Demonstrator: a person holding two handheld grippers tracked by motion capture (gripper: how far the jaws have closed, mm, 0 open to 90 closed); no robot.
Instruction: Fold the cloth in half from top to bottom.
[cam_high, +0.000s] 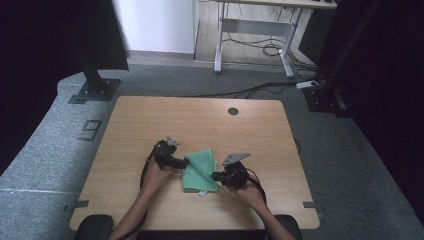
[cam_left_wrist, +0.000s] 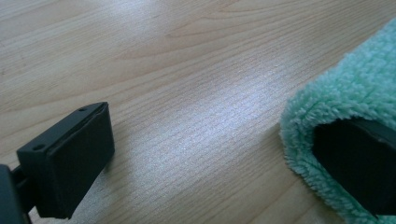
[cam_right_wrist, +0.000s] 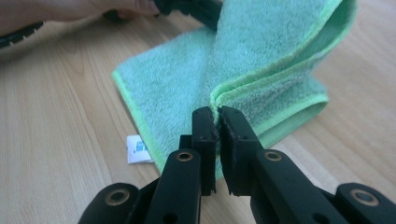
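We work at a wooden table (cam_high: 150, 120) with a gripper in each hand, and a green towel (cam_high: 199, 175) lies near its middle, between the two grippers. The towel is fluffy, with a brighter green hem, and a small white tag (cam_right_wrist: 138, 149) sticks out from under one edge.

Our right gripper (cam_right_wrist: 218, 122) has its jaws pressed together on a folded edge of the towel, pinching the hem between the pads. From that pinch the cloth rises in a fold, while the rest lies flat on the table beneath it.

Our left gripper (cam_high: 186, 162) is at the towel's opposite side. Its jaws stand spread: in the left gripper view one jaw is bare above the wood, well apart from the other, which sits tucked inside a fold of the towel with cloth wrapped around it. Nothing is clamped between them.

In the right gripper view the left hand (cam_right_wrist: 70, 11) rests on the table beyond the towel.
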